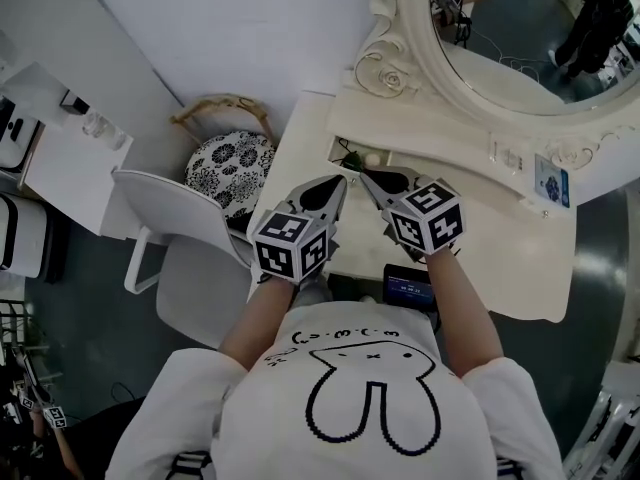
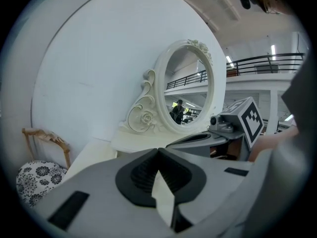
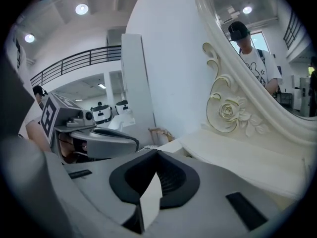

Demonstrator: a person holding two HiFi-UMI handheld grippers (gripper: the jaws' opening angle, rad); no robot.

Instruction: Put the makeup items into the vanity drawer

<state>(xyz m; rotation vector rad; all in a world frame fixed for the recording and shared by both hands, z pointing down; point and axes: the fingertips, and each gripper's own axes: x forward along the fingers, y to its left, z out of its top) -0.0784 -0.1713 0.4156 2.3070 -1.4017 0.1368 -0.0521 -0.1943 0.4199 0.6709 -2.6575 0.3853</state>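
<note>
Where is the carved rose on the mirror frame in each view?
Head view: carved rose at top centre, on the frame's left side.
Left gripper view: rose just left of centre.
Right gripper view: rose right of centre.
Shared landmark: the oval mirror beside it.

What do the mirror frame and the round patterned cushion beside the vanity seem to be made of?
The mirror frame is probably painted wood or moulded resin. It is cream with a soft sheen, and its carved rose and scrolls have faintly golden edges. The cushion is likely woven fabric. It looks matt, is printed with black flowers on white, and bulges softly.
</note>
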